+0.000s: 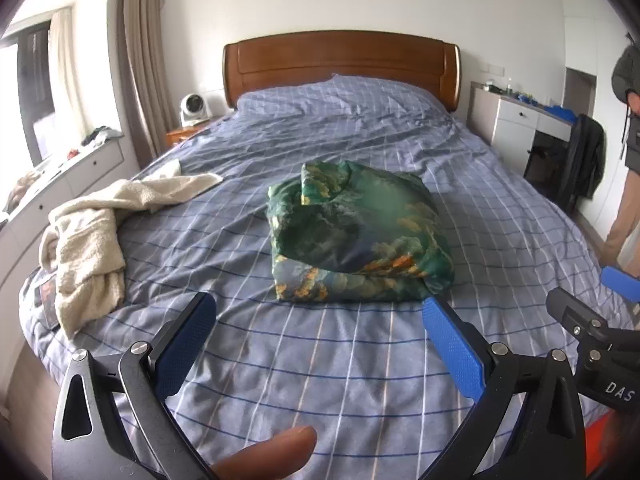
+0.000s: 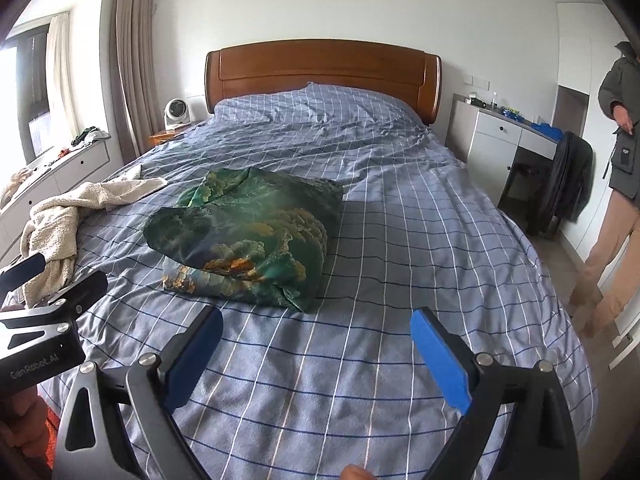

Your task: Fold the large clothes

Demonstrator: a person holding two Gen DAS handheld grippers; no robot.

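Note:
A green patterned garment (image 1: 358, 236) lies folded into a thick bundle in the middle of the bed (image 1: 328, 364); the right wrist view has the same bundle (image 2: 250, 236) left of centre. My left gripper (image 1: 318, 316) is open just short of the bundle's near edge, nothing between its blue pads. My right gripper (image 2: 316, 326) is open too, over bare bedcover to the right of the bundle. Each gripper shows in the other's view: the right one (image 1: 592, 304) at the right edge, the left one (image 2: 48, 280) at the left edge.
A cream fluffy robe (image 1: 100, 232) lies crumpled on the bed's left side. A wooden headboard (image 1: 340, 60) stands at the far end, a white fan (image 1: 191, 109) beside it. A person (image 2: 618, 184) stands at the right by a white desk (image 2: 504, 140) and a chair with a dark jacket.

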